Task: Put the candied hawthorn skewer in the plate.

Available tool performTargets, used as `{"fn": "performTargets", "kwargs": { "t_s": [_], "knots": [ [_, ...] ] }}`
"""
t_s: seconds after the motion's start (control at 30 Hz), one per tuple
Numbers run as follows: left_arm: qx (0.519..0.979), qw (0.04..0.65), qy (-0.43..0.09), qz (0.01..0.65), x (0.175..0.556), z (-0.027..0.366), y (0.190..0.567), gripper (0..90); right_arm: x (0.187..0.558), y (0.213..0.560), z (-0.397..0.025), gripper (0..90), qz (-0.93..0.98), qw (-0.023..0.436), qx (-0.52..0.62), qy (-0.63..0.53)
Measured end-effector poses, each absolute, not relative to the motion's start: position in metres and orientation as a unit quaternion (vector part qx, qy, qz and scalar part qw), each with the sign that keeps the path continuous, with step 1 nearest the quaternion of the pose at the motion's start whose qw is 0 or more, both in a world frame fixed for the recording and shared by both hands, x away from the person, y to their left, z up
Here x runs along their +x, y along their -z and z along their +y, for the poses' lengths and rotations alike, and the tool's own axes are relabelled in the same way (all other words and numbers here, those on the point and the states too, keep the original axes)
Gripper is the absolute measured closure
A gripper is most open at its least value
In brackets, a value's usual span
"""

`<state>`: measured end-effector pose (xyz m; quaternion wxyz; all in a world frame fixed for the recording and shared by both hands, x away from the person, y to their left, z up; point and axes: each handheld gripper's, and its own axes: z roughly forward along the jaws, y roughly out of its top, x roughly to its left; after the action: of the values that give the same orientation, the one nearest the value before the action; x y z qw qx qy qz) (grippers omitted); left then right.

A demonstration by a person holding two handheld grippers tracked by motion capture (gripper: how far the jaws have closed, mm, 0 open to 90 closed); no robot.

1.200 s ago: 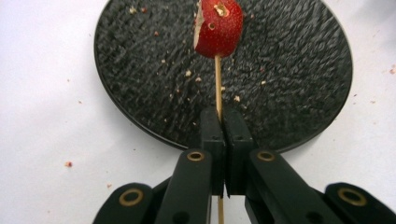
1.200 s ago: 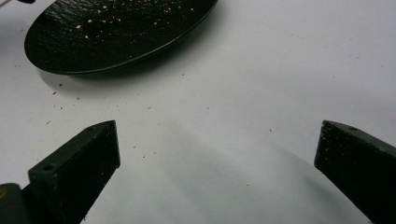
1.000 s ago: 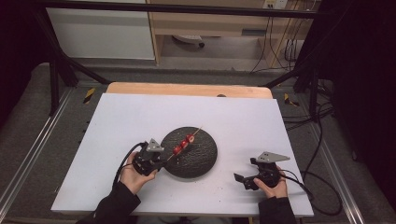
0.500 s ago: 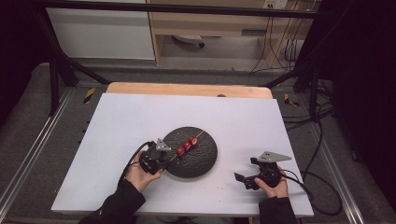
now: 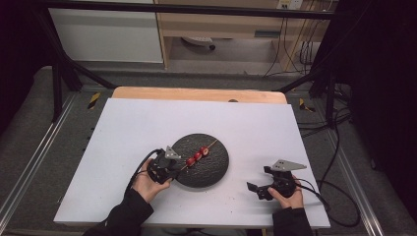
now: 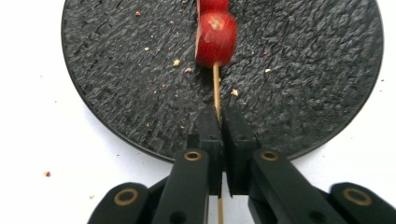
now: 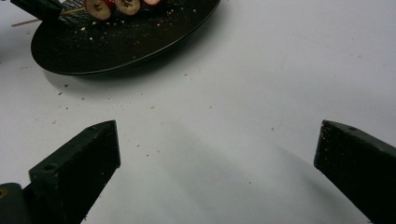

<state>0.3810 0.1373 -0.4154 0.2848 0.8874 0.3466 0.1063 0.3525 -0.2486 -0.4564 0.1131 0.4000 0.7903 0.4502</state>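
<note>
Skewer (image 6: 216, 91) pinched in left gripper (image 6: 223, 122)

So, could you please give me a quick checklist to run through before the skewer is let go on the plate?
1. Left tongs shut on the skewer: ok.
2. Red fruit pieces over the black plate, not the table: ok.
3. Fruit resting on the plate surface: cannot tell.
4. Skewer tip inside the plate rim: ok.
5. Right tongs open and well apart from the plate: ok.
6. White table free beside the left hand for pulling back: ok.
</note>
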Motion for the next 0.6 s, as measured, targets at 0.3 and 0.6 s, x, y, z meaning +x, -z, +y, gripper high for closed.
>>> {"fn": "performTargets", "kwargs": {
  "t_s": [0.3, 0.6],
  "knots": [
    [0.877, 0.321, -0.108, 0.34, 0.379, 0.153, 0.407, 68.2, 0.353, 0.456, -0.249, 0.9, 0.79, 0.113, 0.401, -0.451],
    [0.871, 0.353, -0.102, 0.327, 0.374, 0.175, 0.397, 40.1, 0.353, 0.456, -0.249, 0.9, 0.79, 0.113, 0.401, -0.45]
  ]
}}
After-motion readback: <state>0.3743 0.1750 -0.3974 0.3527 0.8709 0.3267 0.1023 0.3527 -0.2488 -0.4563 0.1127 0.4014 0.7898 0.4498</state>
